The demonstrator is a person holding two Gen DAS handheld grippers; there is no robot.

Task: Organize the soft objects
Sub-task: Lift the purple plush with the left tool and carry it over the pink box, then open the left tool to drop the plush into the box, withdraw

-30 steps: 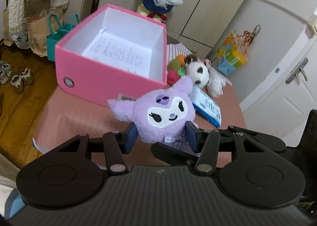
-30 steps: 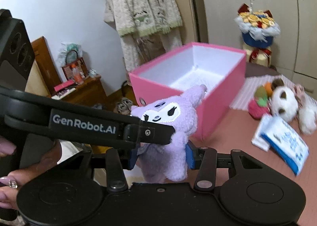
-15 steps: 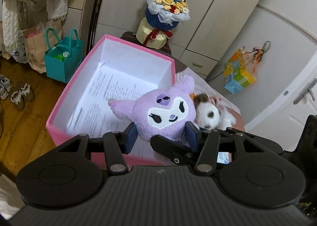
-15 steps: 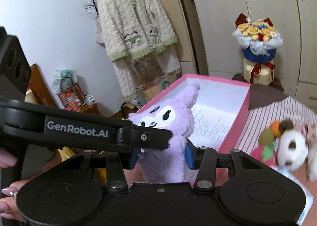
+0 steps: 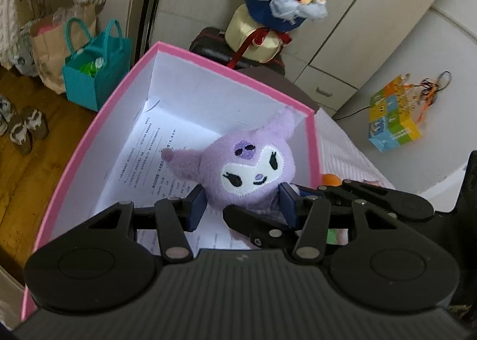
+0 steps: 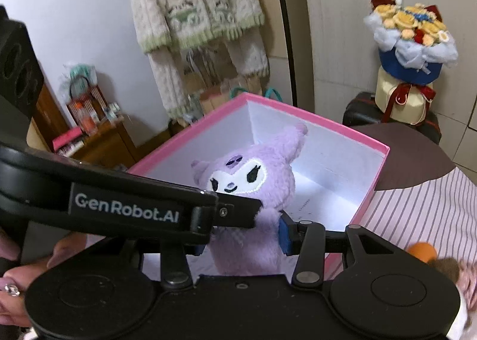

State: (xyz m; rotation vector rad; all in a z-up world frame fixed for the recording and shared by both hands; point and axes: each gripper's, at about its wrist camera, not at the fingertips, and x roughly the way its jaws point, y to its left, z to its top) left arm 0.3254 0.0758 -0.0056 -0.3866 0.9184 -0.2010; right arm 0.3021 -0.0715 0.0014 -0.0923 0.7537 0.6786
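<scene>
While a second ago the purple plush toy (image 5: 253, 173) hung short of the pink box (image 5: 89, 143), both hand-held grippers, left (image 5: 241, 206) and right (image 6: 241, 235), now hold it clamped over the box's printed sheet (image 5: 143, 161); only the right view shows a hand (image 6: 18, 283).

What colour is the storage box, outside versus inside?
The box is pink outside, white inside; clearest in the right wrist view.

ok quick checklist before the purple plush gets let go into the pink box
1. Purple plush gripped by left gripper: ok, both fingers press its sides.
2. Right gripper also clamped on its body: ok.
3. Plush over the pink box opening: ok, inside the rim in both views.
4. Landing spot free: ok, only a printed sheet lies on the bottom.
5. Plush near the box bottom: cannot tell.
6. Left gripper's arm crossing the right view, clear of the box wall: cannot tell.
</scene>
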